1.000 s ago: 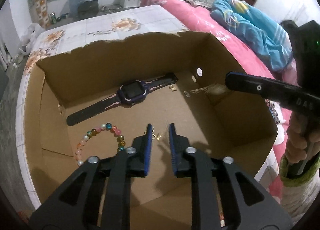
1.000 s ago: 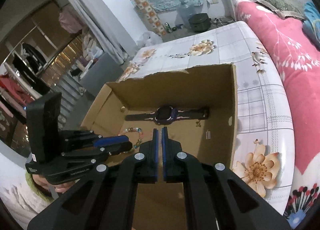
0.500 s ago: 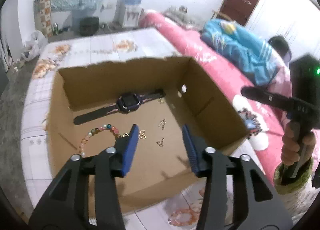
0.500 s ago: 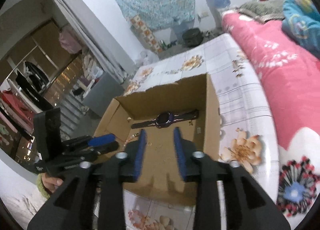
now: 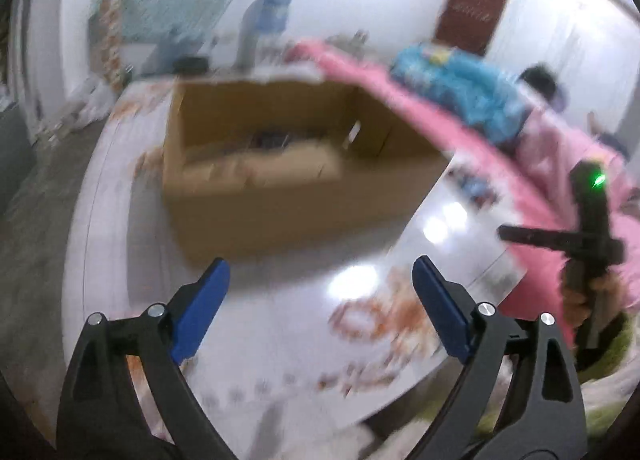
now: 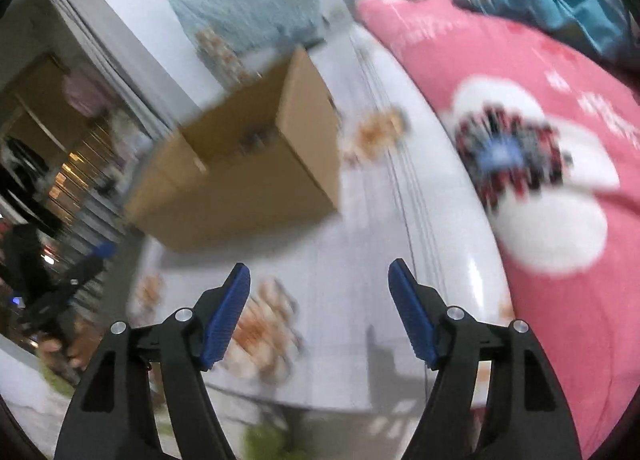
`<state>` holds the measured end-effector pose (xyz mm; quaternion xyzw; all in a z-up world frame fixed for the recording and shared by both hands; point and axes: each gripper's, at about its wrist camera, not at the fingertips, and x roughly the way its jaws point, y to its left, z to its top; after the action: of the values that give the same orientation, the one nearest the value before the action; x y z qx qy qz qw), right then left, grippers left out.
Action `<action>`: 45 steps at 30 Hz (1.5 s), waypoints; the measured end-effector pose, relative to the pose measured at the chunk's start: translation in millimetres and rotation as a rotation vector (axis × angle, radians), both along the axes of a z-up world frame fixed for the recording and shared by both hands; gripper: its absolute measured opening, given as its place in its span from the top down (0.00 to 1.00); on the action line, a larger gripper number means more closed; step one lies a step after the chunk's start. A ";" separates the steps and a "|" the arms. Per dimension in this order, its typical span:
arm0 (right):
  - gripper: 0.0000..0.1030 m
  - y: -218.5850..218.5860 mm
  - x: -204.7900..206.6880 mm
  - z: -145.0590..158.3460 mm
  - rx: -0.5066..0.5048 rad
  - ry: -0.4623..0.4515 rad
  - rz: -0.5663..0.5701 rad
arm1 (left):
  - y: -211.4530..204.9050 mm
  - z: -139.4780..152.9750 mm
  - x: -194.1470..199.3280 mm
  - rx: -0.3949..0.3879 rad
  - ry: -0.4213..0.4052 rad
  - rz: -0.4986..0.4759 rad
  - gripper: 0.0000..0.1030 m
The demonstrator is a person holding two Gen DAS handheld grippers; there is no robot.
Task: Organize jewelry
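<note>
Left hand-held gripper point(image 5: 320, 284) angled down over table point(image 5: 280, 320), jaws opening, empty, right hand-held gripper point(image 6: 319, 280) likewise

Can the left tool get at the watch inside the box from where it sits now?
Probably not as it stands. The left tool is opening, empty, over the table short of the box, whose near wall stands between it and the blurred watch; it would have to go over.

The cardboard box point(image 5: 280, 187) sits on the table point(image 5: 280, 324), with the bed point(image 6: 540, 139) along the table's right side.
</note>
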<state>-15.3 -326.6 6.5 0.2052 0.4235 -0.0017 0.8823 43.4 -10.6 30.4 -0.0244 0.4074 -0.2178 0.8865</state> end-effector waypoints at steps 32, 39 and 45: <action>0.06 75.9 37.2 -50.6 -0.433 0.158 0.036 | 1.8 -91.6 40.4 0.215 0.145 0.219 0.12; 0.06 76.0 38.4 -50.8 -0.426 0.163 0.017 | -3.1 -94.7 40.1 0.255 0.142 0.196 0.10; 0.06 69.5 43.2 -51.4 -0.407 0.183 0.041 | -2.9 -94.6 38.9 0.258 0.141 0.181 0.08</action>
<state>27.9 -257.1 -44.9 0.0130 0.4969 -0.0878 0.8633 82.2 -13.5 -64.3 0.0378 0.4896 -0.0810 0.8674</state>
